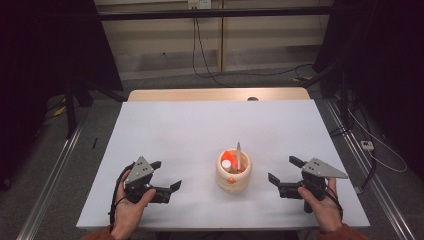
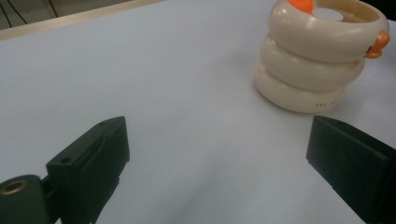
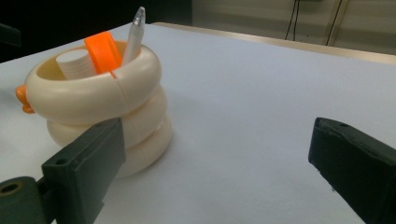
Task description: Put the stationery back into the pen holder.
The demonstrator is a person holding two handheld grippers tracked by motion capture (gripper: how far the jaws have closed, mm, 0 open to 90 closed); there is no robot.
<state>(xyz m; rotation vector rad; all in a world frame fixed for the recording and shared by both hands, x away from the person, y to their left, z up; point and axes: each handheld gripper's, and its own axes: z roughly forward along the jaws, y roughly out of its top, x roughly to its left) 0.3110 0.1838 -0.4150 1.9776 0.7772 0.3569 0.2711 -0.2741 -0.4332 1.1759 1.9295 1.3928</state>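
Cream, glossy ringed pen holder (image 1: 233, 172) on white tabletop (image 1: 190, 135): likely light, rigid, slippery; best gripped across a groove. Left claw (image 1: 166, 176) and right claw (image 1: 283, 170) both spread wide, empty.

High view: table (image 1: 190, 130) evenly lit from above, bluish-white, no glare; dark surround at upper left and right of the frame. Soft shadow at holder (image 1: 233, 172) base. Gripper views: soft focus, grainy; jaws at bottom edge slightly blurred; faint sheen on holder rings.
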